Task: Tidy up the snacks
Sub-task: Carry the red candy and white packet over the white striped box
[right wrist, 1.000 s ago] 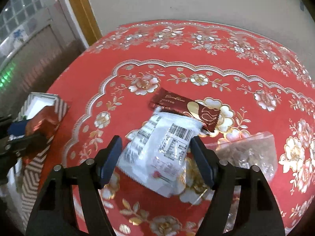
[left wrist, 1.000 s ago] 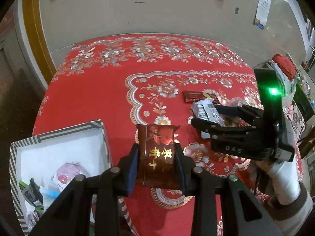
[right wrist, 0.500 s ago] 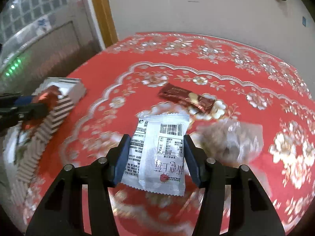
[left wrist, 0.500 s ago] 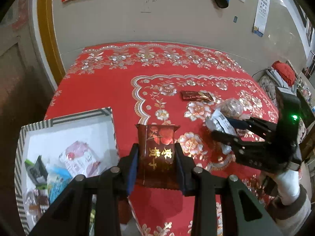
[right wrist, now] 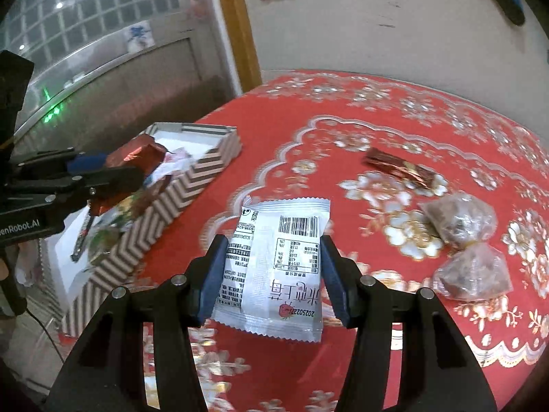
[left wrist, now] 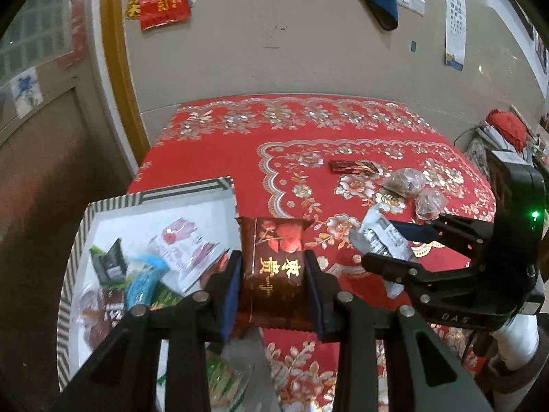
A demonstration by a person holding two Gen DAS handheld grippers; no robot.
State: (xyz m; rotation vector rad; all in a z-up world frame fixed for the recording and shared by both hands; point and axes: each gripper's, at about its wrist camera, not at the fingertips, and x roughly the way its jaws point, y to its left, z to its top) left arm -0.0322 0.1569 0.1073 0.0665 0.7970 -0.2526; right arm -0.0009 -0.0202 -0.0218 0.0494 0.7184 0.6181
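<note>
Left gripper pinches a dark red packet with gold characters, pads pressed on both its sides; packet upright, held above the near right edge of the striped box; from the right wrist view the same packet hangs over the box's open top.

Right gripper pinches a white packet with a barcode and small print, pads tight on its two long edges; its jaws have just been closing, the packet between them; packet lifted clear of the red flowered tablecloth; in the left wrist view it sits in the right gripper just right of the red packet, above the cloth.

Box at the table's left edge, white inside; several snacks piled in it: a pink-and-white bag, a blue wrapper, a dark green-edged sachet; others too jumbled to tell.

On the cloth, well apart from the box: a flat brown-and-gold bar; two clear bags of brown pieces, one just beside the other.

A pale sleeve shows behind the right gripper.
</note>
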